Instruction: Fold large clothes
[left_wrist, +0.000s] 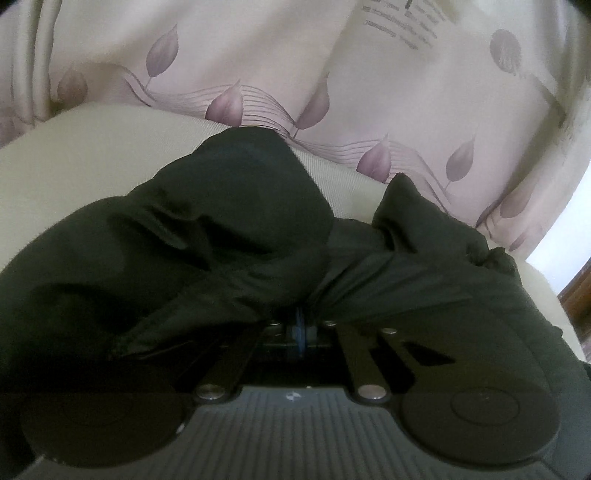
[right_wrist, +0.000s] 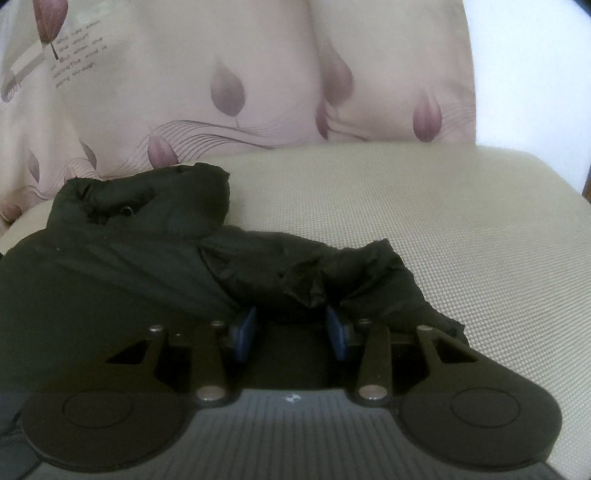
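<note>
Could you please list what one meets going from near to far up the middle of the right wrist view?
Right gripper, open → black garment → beige woven cushion → leaf-print curtain.

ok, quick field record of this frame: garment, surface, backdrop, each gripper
garment: dark jacket, crumpled, not yet folded
surface: beige woven cushion, jacket lies on it
backdrop: pale leaf-print curtain behind the cushion
left gripper: jaws closed, pinching jacket fabric; blue pads barely visible
right gripper: jaws apart, blue pads on either side of a jacket fold, not clamped
</note>
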